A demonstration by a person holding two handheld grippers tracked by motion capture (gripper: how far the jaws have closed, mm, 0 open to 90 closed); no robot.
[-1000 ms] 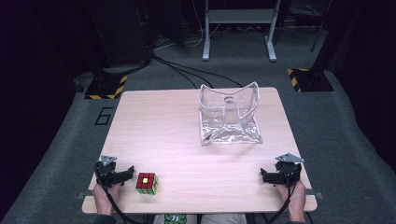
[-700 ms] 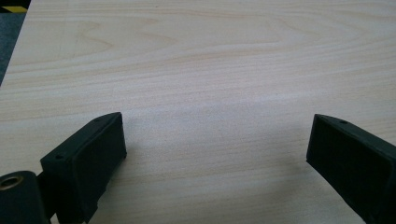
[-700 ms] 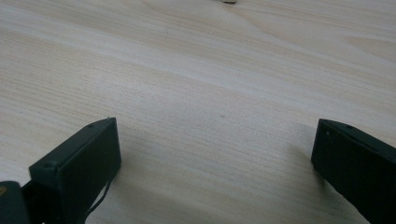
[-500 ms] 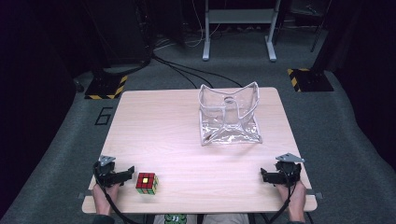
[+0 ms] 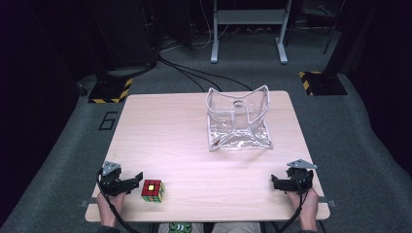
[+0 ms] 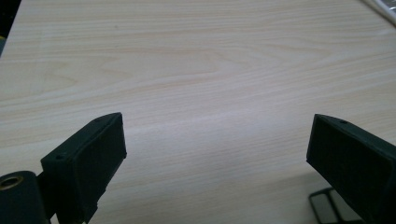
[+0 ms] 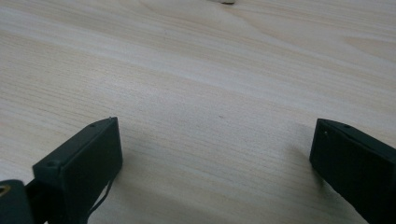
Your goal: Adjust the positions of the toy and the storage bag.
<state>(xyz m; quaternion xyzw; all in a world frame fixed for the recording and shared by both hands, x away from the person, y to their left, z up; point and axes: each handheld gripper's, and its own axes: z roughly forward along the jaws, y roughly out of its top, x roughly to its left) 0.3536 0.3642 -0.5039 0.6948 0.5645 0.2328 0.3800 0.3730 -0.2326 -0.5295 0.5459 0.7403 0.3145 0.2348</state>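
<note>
— Where's the cube (image 5: 152, 191)?
— Near left of the table (image 5: 184, 141), just right of the left gripper (image 5: 137, 178), jaws apart.
— And the right gripper (image 5: 275, 183)?
— Near right, jaws apart, empty. The clear bag (image 5: 238, 126) sits far off.

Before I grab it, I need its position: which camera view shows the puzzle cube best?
The high view: the puzzle cube sits whole on the table, just beside the left gripper. The left and right gripper views look across bare tabletop between open jaws.

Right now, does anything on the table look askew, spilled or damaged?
Nothing spilled or broken. The clear plastic bag stands open but crumpled, its rim sagging unevenly. The puzzle cube sits flat beside the left gripper, untouched.
</note>
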